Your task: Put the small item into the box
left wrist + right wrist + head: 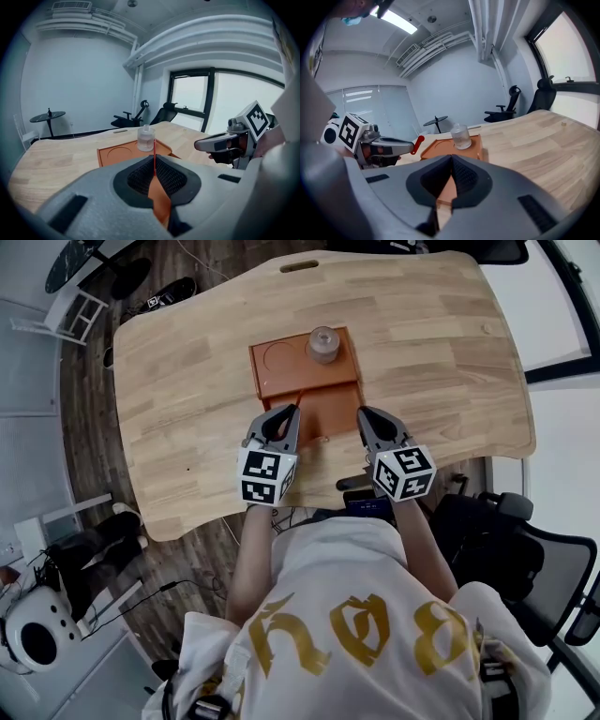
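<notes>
An orange box [281, 381] lies mid-table, with a round recess on its left and an open compartment [330, 409] at its near side. A small clear jar [323, 343] stands on its right part. My left gripper [289, 416] hovers at the box's near left corner, shut on a small thin red item [154, 157]. In the right gripper view that item's [417, 142] red end sticks out past the left gripper's fingertips. My right gripper [364, 418] is shut with nothing in it, just right of the open compartment.
The wooden table [441, 352] has a slot [298, 265] at its far edge. Office chairs [525, 549] stand to the right of the person. A small round table [70, 261] and a white stand are on the floor at the far left.
</notes>
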Motion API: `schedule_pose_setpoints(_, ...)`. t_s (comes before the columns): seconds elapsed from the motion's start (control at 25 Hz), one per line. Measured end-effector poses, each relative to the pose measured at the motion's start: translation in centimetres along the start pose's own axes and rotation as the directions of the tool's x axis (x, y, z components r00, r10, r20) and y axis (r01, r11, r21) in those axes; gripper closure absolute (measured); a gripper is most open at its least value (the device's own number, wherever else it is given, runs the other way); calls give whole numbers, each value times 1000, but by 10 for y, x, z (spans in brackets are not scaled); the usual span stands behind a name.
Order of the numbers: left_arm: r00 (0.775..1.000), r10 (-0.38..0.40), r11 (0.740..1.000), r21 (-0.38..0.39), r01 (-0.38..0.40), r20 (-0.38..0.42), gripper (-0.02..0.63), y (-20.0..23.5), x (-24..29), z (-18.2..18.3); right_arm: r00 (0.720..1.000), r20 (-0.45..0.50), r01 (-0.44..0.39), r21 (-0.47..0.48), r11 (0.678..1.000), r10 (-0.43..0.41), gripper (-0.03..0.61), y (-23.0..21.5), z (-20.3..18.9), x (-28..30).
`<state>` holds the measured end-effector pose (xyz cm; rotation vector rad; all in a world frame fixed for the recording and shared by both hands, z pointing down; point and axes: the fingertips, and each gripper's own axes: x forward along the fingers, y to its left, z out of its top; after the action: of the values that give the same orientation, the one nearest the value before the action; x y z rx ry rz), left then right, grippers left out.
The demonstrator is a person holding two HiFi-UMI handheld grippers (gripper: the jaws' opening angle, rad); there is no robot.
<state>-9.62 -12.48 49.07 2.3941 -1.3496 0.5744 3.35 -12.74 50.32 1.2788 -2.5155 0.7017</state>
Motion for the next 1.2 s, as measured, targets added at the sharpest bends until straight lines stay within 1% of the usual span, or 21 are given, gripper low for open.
schedule_pose_setpoints(0.32, 999, -7, 1000, -16, 6, -51, 595, 2, 12, -17, 999, -37, -14, 6, 1000, 14, 566, -7, -8, 15)
schedule_pose_setpoints(0.56, 994, -30, 999, 25, 33, -101, 595, -2, 26, -28, 998, -64, -17, 16, 1000, 18, 566, -11, -15, 24)
schedule_pose_setpoints(0.92, 986, -59, 997, 39, 66, -157, 595, -3, 42, -41, 995, -97, -6, 21, 1000, 8, 566, -20, -24, 31)
schedule_pose_setpoints(1.2, 974, -90, 993, 57, 104, -208, 595, -8, 54, -52, 993, -116, -1, 24, 1000, 3, 566, -25, -28, 37)
